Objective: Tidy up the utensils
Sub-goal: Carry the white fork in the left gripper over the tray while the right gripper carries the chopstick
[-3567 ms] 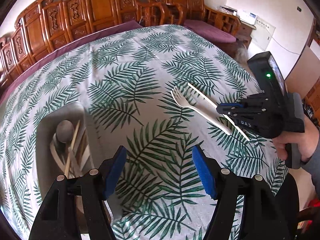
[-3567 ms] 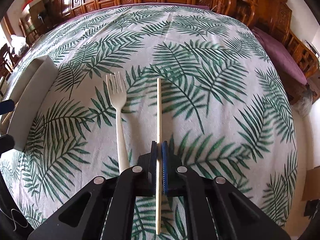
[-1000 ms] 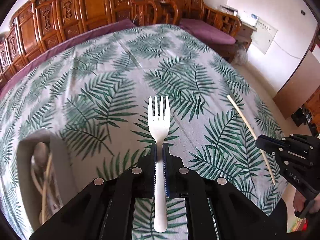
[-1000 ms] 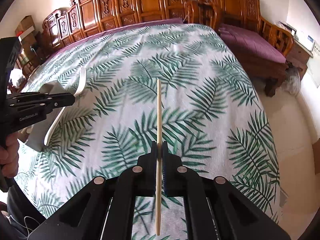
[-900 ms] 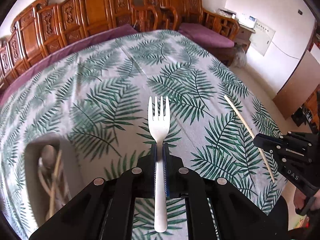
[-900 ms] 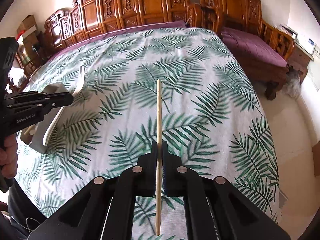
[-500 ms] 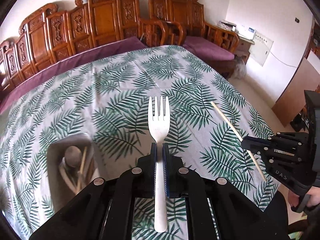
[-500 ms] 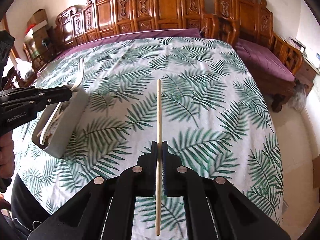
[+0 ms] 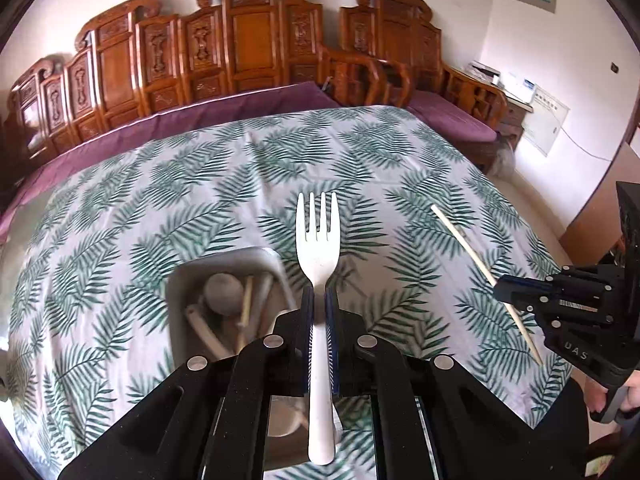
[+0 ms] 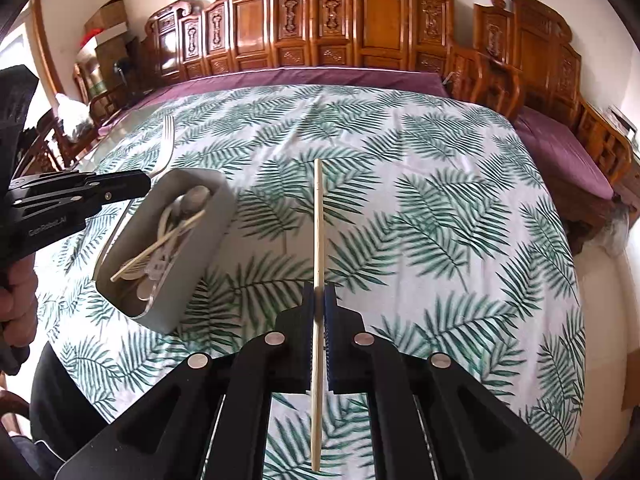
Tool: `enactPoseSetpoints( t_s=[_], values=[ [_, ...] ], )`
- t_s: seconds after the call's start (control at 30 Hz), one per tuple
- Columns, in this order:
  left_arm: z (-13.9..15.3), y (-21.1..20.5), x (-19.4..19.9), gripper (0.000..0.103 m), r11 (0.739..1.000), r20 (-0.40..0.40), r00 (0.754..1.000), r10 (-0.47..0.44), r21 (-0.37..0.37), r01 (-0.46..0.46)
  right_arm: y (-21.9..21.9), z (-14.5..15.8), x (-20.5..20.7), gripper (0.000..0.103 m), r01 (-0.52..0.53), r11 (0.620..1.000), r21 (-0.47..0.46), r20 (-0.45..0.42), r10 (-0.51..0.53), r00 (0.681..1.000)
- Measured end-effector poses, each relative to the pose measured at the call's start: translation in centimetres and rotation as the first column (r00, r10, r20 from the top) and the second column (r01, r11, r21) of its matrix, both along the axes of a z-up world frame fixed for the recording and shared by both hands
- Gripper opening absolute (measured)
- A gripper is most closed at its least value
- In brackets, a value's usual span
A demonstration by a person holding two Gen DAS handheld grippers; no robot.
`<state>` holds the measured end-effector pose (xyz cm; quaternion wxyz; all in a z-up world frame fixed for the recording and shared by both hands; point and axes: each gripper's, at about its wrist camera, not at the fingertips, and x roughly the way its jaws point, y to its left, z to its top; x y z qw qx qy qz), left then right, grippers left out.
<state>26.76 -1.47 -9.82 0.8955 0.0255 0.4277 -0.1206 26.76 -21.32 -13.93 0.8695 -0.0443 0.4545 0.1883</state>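
**Fork and chopstick held above the utensil box**

The left gripper [image 9: 319,304] is clamped tight on the handle of a white plastic fork [image 9: 318,248], tines pointing up the frame, handle end trailing toward the bottom edge. The right gripper [image 10: 319,300] is closed just as firmly on a thin pale wooden chopstick [image 10: 318,240], which runs straight up the middle of its view. Both utensils hang clear of the leaf-patterned green and white tablecloth [image 10: 440,200]. In the left wrist view, a grey rectangular utensil box [image 9: 176,280] sits at lower centre, partly behind the gripper, holding a spoon and sticks. In the right wrist view the same box [image 10: 208,216] lies at centre left. Carved wooden benches [image 9: 248,48] line the top of the frame.
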Motion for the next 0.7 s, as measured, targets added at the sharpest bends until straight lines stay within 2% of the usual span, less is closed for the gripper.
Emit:
enactPoseSetpoints(
  t_s=[0.27,0.7],
  values=[
    [-1.5,3.7,0.3,0.005,0.999,-0.027,0.998,0.052,-0.003,-0.052,3.7,0.4,0.1,0.006,-0.056,0.998,-0.005,-0.002,0.056,0.998],
    [-5.2,6.3,1.3,0.005,0.995,-0.088,0.991,0.101,0.02,-0.1,8.3,0.8,0.1,0.006,-0.132,0.991,-0.004,-0.008,0.132,0.991]
  ],
)
